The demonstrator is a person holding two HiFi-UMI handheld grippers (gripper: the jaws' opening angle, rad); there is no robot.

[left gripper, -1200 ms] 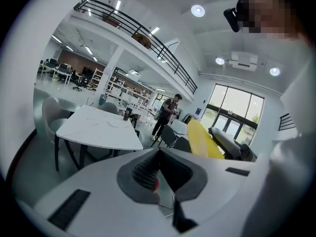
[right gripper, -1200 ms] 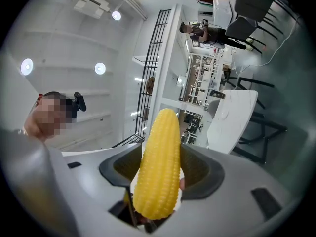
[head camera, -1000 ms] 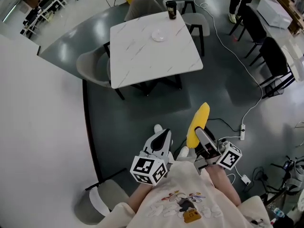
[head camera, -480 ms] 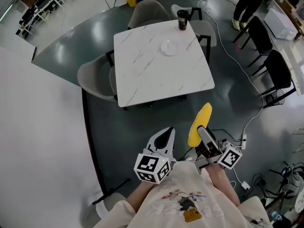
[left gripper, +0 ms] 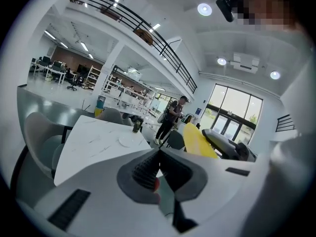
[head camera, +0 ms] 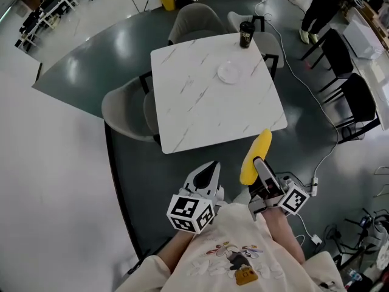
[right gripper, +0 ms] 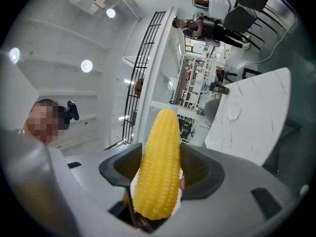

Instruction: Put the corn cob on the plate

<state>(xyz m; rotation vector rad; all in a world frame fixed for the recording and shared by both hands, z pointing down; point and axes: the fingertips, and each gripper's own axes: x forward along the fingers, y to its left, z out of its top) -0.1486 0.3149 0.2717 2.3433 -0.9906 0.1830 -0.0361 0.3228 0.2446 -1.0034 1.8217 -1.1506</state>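
A yellow corn cob (head camera: 255, 156) (right gripper: 158, 164) sticks out forward from my right gripper (head camera: 260, 170), whose jaws are shut on its lower end. The cob hangs over the dark floor, just short of the near edge of a white marble table (head camera: 200, 102). A small white plate (head camera: 230, 72) (left gripper: 126, 140) (right gripper: 232, 113) lies on the far right part of that table. My left gripper (head camera: 206, 176) (left gripper: 157, 161) is held beside the right one, shut with nothing between its jaws.
A dark cup (head camera: 246, 34) stands at the table's far right corner. Grey chairs (head camera: 124, 111) stand at the left and far sides of the table. A white cable (head camera: 304, 87) runs over the floor on the right. A person (head camera: 325, 5) stands at the far right.
The table and plate have come nearer in the head view, sliding down and to the right. Both grippers keep their hold and their place in front of the body.
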